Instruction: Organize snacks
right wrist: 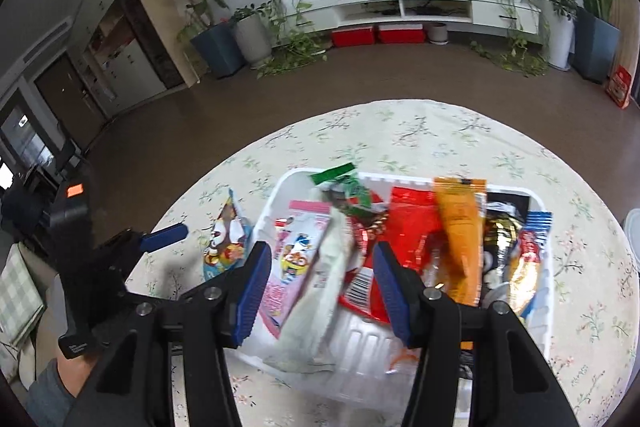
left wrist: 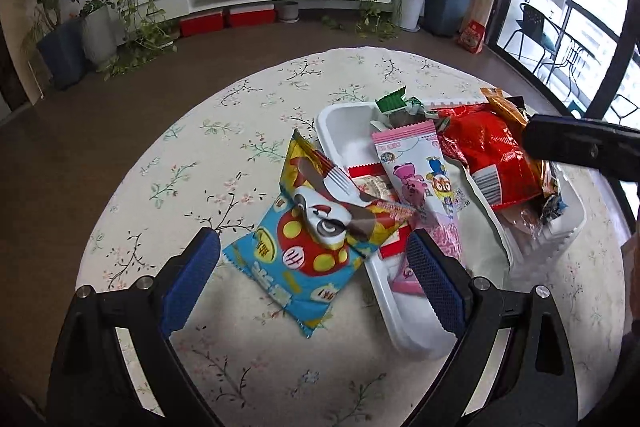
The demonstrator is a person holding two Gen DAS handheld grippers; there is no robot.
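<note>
Item: white plastic tray (left wrist: 340, 115), rectangular with rounded corners and a ribbed inner wall, standing on the round table (left wrist: 224, 99) toward its right edge in the left wrist view.

Contents, as we count them: a pink cartoon-printed packet (left wrist: 420, 171) lying lengthwise along the tray's left half; a glossy red bag (left wrist: 492, 151) with a barcode showing; an orange sachet (right wrist: 460, 227) with a crimped top; a green-ended wrapper (left wrist: 394, 101) at the far rim; a red-bordered packet (left wrist: 370, 183) partly under the pink one; a blue-and-red wrapper (right wrist: 532, 243) and a gold foil piece (right wrist: 500, 227) at the right wall. We cannot read any labels.

Outside the tray: a blue pillow packet (left wrist: 296, 259) with a red and yellow-dotted mushroom figure, flat on the tablecloth just beside the tray's left wall; a yellow-edged packet (left wrist: 320, 187) with a brown-and-white face lies over it and leans across the tray rim.

Tools: left gripper (left wrist: 316, 267), jaws spread wide and empty, straddling the blue pillow packet and the tray's near corner, its blue textured pads (left wrist: 192, 279) clear of both. Right gripper (right wrist: 320, 287) above the tray, jaws parted; a pale crumpled wrapper (right wrist: 320, 307) sits between them, and we see no pad pressing it.

Surface: cream cloth with a floral sprig print. The tray's near end is cut off behind the right gripper's fingers; the bottom layer is hidden.
</note>
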